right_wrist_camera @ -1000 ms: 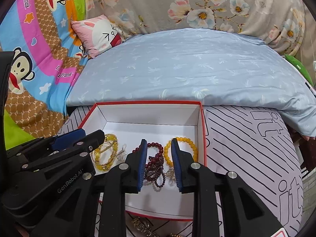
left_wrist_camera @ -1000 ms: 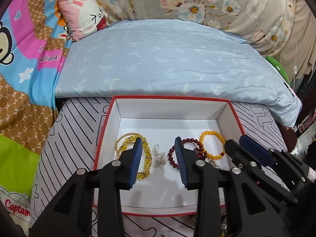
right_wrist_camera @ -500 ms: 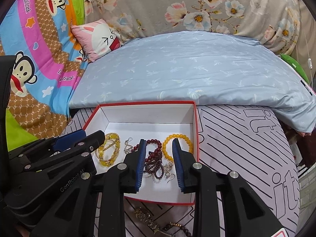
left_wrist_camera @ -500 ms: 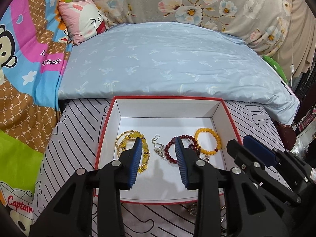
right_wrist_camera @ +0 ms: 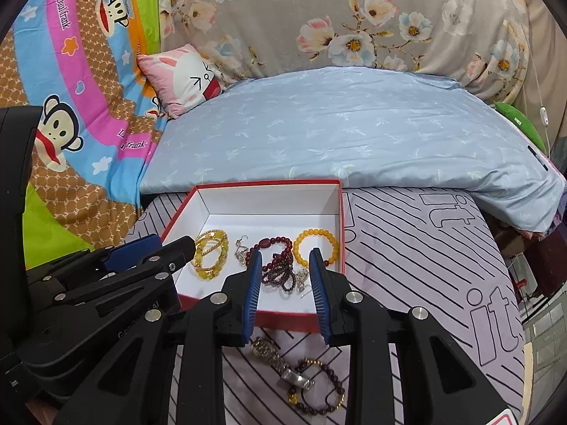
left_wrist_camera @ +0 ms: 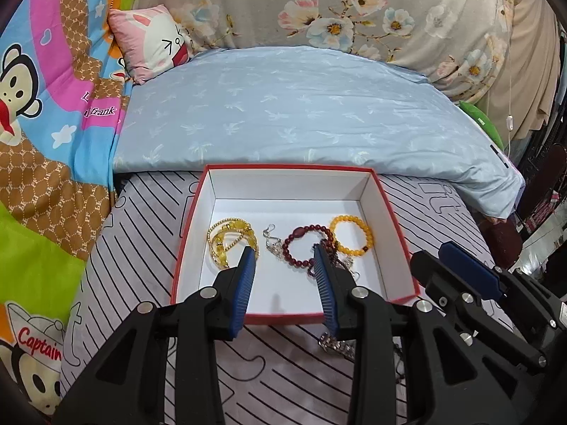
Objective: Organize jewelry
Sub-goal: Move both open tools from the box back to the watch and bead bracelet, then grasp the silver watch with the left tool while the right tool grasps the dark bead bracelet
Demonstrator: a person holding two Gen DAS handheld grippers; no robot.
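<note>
Both grippers have pulled back from the box point(left_wrist_camera: 397, 248) over the last second: the box now sits farther ahead in both wrist views, and its near red edge is fully visible. The left gripper point(left_wrist_camera: 283, 279) is open and empty, its jaws spread wide above the near edge of the box. The right gripper point(right_wrist_camera: 285, 285) is also open and empty, above the same edge toward the right corner.

Inside the box, a row lies across the middle of the floor: the yellow bracelet point(left_wrist_camera: 230, 244) toward the left wall, the silver earring point(left_wrist_camera: 273, 244), the dark red bead bracelet point(left_wrist_camera: 304, 248), and the orange bead bracelet point(left_wrist_camera: 351, 235) toward the right wall.

The retreat exposes items not yet stored. A watch point(right_wrist_camera: 276, 357) and a dark bead bracelet point(right_wrist_camera: 320, 386) lie on the striped sheet point(right_wrist_camera: 425, 265), just in front of the near edge of the box. Judgement: the task is partly complete; these two pieces are the likely next pickups.
</note>
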